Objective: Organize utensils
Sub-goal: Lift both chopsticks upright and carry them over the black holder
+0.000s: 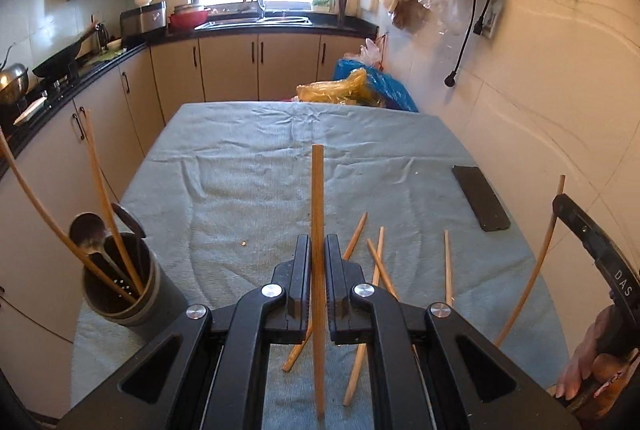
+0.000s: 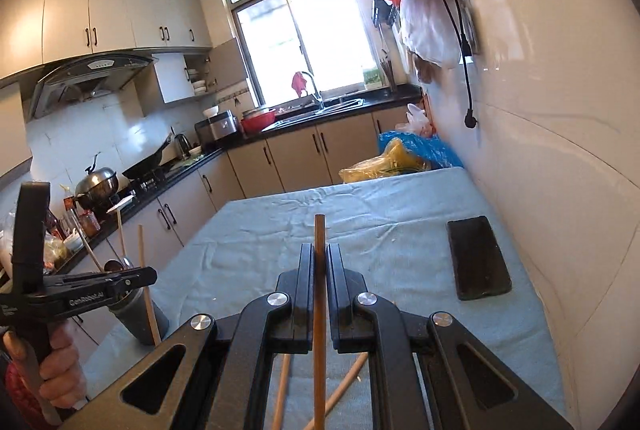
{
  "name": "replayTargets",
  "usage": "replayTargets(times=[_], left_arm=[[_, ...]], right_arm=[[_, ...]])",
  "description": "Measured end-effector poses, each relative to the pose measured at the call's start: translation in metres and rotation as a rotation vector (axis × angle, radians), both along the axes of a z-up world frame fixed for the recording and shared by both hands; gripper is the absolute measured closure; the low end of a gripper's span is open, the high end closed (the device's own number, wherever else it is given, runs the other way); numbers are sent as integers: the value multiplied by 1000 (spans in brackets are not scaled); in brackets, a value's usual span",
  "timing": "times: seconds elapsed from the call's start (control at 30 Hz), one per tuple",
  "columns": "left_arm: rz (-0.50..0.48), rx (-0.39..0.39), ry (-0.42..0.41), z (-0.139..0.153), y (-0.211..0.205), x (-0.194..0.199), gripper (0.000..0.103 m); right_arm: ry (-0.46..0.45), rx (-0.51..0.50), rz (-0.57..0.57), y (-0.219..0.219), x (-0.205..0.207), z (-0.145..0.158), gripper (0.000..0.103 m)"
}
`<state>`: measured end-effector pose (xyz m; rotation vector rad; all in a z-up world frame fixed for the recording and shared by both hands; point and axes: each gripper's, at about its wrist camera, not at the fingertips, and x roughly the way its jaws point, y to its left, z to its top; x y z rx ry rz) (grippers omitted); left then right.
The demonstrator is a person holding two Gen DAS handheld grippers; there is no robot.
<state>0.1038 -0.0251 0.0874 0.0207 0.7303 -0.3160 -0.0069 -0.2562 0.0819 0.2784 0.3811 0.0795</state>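
While each tool, left (image 1: 318, 254) and right (image 2: 319, 262), clamps one chopstick (image 1: 318, 190), holder (image 1: 124, 294) near-left on desk (image 1: 248, 166) contains spoons (image 1: 88, 230) and chopsticks.

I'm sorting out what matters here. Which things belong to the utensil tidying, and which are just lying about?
Belongs to the job:
- chopstick in the left gripper
- chopstick in the right gripper
- loose chopsticks on the cloth
- utensil holder

Lying about:
- phone
- plastic bags
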Motion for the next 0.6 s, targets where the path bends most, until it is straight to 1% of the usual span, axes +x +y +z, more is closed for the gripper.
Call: replayTargets(times=[0.13,0.27,0.6], left_arm=[[-5,-2,-15,7,-1,-8,97],[-5,1,-16,10,-2,-12,97],[-5,-2,-27,18,-1,-18,97]], right_arm=[[-27,-18,-4,10,-4,4,97],[-45,-27,1,11,-12,12,97],[-64,-39,15,13,-12,20,97]])
